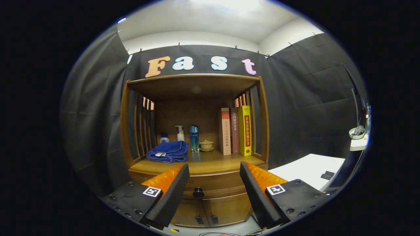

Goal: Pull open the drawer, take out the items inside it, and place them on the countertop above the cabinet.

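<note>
Drawer (213,185) closed, beyond spread hand-held gripper (215,183)

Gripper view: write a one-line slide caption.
Open gripper faces the closed drawer, its knob between the fingers, below the countertop.

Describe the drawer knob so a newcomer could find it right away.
Start at the wooden cabinet with books and a blue towel on its countertop. Just below sits the closed drawer; its knob is round, dark, centred between the open claw fingers, above two small door handles.
</note>
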A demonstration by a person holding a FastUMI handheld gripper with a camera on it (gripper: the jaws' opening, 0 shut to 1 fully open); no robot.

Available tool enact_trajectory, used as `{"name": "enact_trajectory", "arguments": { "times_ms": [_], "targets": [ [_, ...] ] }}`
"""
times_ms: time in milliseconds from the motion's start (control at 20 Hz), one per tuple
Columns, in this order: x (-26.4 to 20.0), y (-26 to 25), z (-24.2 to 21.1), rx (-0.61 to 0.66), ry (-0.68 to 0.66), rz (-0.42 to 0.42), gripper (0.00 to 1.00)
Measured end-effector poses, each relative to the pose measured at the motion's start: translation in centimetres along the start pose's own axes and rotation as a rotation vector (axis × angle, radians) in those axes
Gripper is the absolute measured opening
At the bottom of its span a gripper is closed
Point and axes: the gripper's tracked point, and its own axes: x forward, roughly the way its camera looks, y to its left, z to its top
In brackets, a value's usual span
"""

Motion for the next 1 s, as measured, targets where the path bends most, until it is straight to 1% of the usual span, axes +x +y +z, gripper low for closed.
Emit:
{"name": "enact_trajectory", "arguments": {
  "times_ms": [300, 500, 750, 1000],
  "targets": [
    [-0.1, 0.6, -0.4, -0.005, 0.005, 0.013, 1.00],
    [0.4, 1.1, -1.5, -0.016, 0.002, 0.030, 1.00],
    [2.1, 2.3, -5.4, -0.042, 0.018, 0.062, 1.00],
    [3.9, 4.7, -12.4, -0.012, 0.063, 0.095, 1.00]
  ]
}}
